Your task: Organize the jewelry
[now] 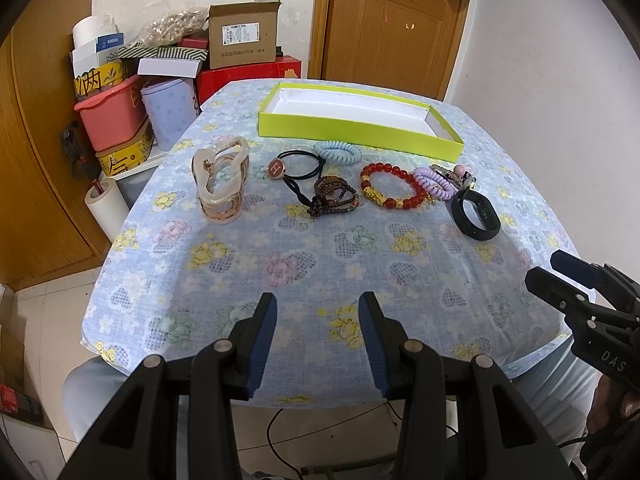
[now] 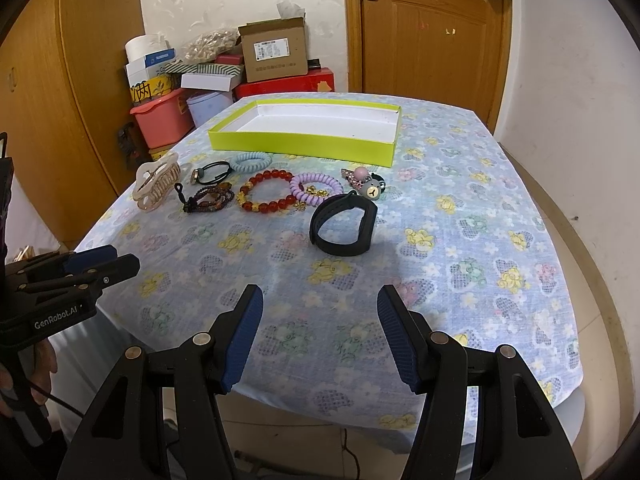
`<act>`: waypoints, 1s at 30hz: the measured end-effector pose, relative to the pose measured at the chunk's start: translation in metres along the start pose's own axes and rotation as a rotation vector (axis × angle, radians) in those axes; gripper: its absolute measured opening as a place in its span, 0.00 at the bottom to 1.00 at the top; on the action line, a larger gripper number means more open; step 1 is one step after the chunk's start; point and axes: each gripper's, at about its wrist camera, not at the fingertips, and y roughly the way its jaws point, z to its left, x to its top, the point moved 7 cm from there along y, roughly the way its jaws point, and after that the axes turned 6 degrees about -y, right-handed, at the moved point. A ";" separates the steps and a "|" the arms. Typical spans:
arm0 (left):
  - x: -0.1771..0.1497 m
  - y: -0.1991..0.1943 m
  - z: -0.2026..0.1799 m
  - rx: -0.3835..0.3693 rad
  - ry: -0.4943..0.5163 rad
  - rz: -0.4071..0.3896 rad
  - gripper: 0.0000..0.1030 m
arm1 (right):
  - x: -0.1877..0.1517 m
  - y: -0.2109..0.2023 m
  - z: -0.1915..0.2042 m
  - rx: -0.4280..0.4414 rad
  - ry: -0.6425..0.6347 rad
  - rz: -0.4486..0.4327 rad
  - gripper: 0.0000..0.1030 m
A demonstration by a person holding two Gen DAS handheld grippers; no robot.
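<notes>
Jewelry (image 2: pixel 264 196) row, floral tablecloth (image 2: pixel 460 240), green tray (image 2: pixel 300 142), wooden door (image 2: pixel 432 36)

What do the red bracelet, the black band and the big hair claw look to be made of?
Red bracelet: glossy translucent beads, glass or resin, with gold-toned charms. Black band: matte, likely silicone; it holds a smooth, flexible loop. Hair claw: glossy, milky translucent plastic, probably acetate, with a small metal hinge.

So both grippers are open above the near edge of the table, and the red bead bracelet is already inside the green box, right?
Not quite. The red bead bracelet still lies on the tablecloth among the other pieces, in front of the green box, which holds nothing, as the right wrist view shows. Both the left gripper and right gripper have open jaws.
</notes>
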 end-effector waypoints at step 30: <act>0.031 -0.002 0.033 0.018 -0.061 -0.077 0.56 | 0.015 0.009 -0.004 0.021 -0.012 -0.004 0.71</act>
